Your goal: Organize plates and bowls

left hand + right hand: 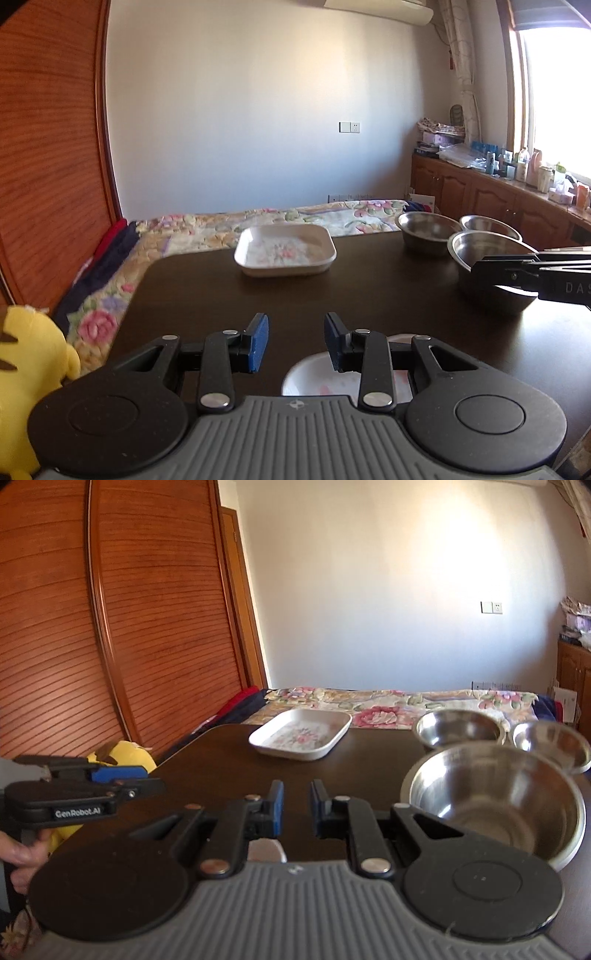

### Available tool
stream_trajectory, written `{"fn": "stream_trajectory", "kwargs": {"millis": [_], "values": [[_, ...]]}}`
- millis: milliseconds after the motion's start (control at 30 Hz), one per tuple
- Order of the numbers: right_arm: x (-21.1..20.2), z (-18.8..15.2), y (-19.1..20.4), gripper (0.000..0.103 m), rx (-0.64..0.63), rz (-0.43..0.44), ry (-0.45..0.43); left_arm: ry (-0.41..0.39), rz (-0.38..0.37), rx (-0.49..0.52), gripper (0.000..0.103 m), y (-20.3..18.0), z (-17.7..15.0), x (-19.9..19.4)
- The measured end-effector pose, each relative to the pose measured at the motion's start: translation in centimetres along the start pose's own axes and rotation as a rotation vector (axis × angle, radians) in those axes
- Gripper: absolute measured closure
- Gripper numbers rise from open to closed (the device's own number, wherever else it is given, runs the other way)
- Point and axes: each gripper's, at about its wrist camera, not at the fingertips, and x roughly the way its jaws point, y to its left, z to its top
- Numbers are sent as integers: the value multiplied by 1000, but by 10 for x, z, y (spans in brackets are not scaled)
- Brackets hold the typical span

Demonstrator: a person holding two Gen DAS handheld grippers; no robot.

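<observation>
A white square plate (285, 250) (301, 733) with a flower print sits at the far middle of the dark table (258, 295). Three steel bowls stand at the right: a near large bowl (491, 273) (495, 801), a far bowl (428, 227) (458, 728) and a small bowl (489, 226) (554, 744). Under my left gripper (296, 341) a white dish (314, 380) lies partly hidden. The left gripper is open and holds nothing. My right gripper (296, 806) is open too, empty, just left of the near bowl; a pale dish edge (266, 850) shows beneath it.
A bed with a floral quilt (207, 225) lies behind the table. A yellow plush toy (26, 369) sits off the table's left edge, by a wooden slatted wardrobe (110, 627). A hand (20, 853) holds the left gripper's handle. Wooden cabinets with bottles (517, 177) line the right wall.
</observation>
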Motion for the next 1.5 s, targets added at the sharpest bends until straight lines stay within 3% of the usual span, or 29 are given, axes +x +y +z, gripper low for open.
{"fn": "stream_trajectory", "kwargs": {"millis": [233,400,633,767,1133,1367,1467,1500], "values": [[22,12,3,85,-47,18,48,1,7,6,67,14,14,11],[43,21,5,79,-63,27,77,23,6,-1,66,24,20,30],[77,42,0,73,-39,44,128,46,19,22,45,36,31,60],[102,54,-9,70,-7,38,175,62,6,2,42,48,38,80],[167,71,-27,60,50,-11,291,94,-17,-17,42,66,56,132],[195,66,-27,60,61,-39,353,126,-31,-35,60,77,63,167],[203,64,-24,74,28,-77,366,140,-29,-60,65,82,63,181],[206,63,-24,74,17,-87,373,142,-23,-65,66,82,63,185]]}}
